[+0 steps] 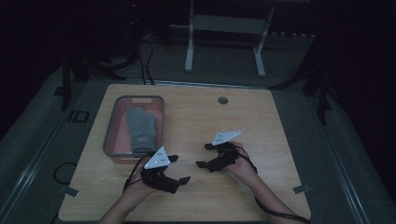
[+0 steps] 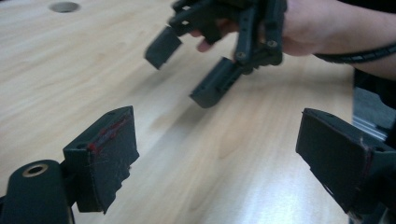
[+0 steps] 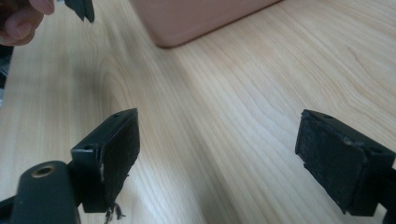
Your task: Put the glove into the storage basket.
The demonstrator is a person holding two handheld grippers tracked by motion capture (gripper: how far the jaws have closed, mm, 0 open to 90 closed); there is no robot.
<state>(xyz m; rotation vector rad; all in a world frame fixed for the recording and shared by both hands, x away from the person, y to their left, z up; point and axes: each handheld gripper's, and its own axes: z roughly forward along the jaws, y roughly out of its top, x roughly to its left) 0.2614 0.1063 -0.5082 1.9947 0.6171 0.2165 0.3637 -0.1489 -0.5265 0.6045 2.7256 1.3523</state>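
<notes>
A pink tray [image 1: 110,135] stands on the left half of the wooden table [image 1: 261,121]. In it lies a grey mitten [image 1: 141,128]. My left gripper [image 1: 180,169] hovers near the front of the table, just off the tray's near right corner, open and holding nothing. My right gripper [image 1: 204,155] faces it from the right, also open and holding nothing. In the left gripper view my left gripper [image 2: 217,158] has its jaws wide apart over bare wood, and the right gripper [image 2: 187,67] hangs ahead of them. In the right gripper view my right gripper [image 3: 219,154] is spread wide, with the tray's wall [image 3: 196,18] ahead.
A round cable hole [image 1: 222,100] sits near the table's far edge. Cables trail from both grippers toward the front edge. Behind the table stands a white metal frame [image 1: 224,28] on the dark floor. A fingertip [image 3: 23,16] of the other hand shows in the right gripper view.
</notes>
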